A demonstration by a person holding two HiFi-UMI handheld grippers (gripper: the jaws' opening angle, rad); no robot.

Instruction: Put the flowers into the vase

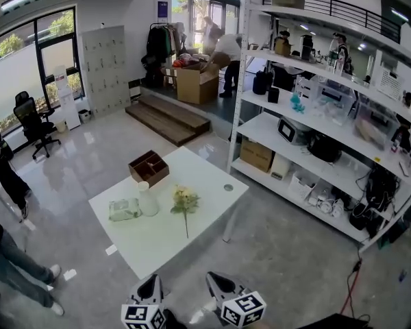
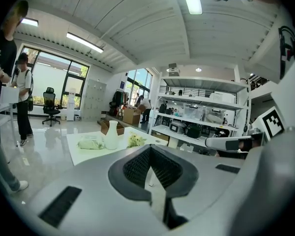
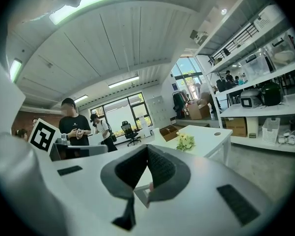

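A white vase (image 1: 148, 199) stands upright on the white table (image 1: 205, 184). A bunch of pale yellow flowers (image 1: 185, 201) lies just right of it, stem toward me. In the left gripper view the vase (image 2: 111, 134) and flowers (image 2: 135, 140) show far ahead; in the right gripper view only the flowers (image 3: 186, 141) are plain to see. My left gripper (image 1: 153, 279) and right gripper (image 1: 210, 277) hang side by side short of the table's near edge, well away from both. The left gripper (image 2: 150, 149) and right gripper (image 3: 147, 149) have their jaws together and hold nothing.
A pale wrapped bundle (image 1: 125, 210) lies left of the vase, and a brown wooden box (image 1: 148, 167) stands at the table's far corner. Tall white shelving (image 1: 329, 136) runs along the right. People stand at the left (image 1: 7, 177), and an office chair (image 1: 31, 122) is behind them.
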